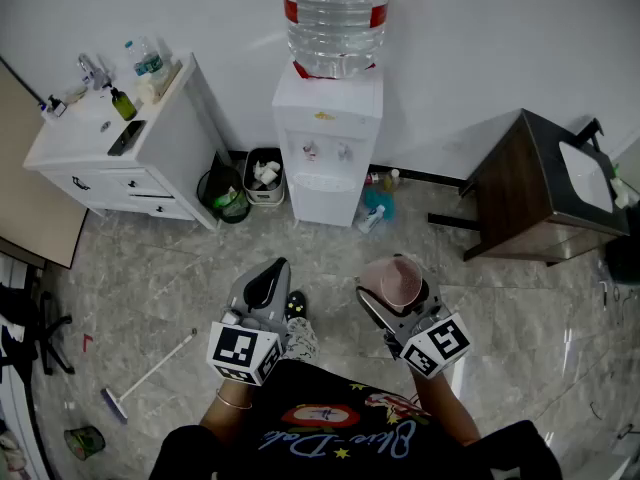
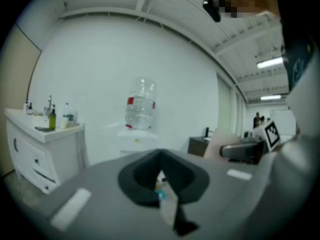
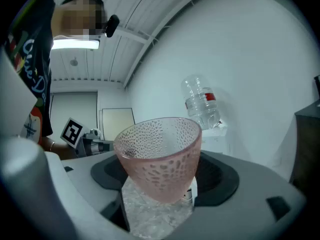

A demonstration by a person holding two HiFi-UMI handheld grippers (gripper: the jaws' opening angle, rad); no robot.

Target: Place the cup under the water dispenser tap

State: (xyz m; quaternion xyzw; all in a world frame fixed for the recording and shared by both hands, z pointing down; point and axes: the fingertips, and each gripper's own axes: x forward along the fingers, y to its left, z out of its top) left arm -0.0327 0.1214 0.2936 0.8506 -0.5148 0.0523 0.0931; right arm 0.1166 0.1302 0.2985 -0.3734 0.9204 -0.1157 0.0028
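Right gripper view: pink cup (image 3: 159, 156) upright, clamped between the wide-set jaws of my right gripper (image 1: 392, 300), above the floor (image 1: 160, 288) | left gripper (image 1: 268, 286): jaws together, empty, just beside | step, my judgement: keep the cup level, go straight to the water dispenser (image 1: 325, 163) well ahead, centre the rim under a tap (image 1: 311, 151) | pose: both hands low in front of me, right level, left dipped slightly.

Evenly bright indoor light from ceiling strip lights (image 3: 75, 44), faint glare on the marble floor (image 1: 565, 353); gripper views fisheye-warped, dark-cornered, blurred up close.
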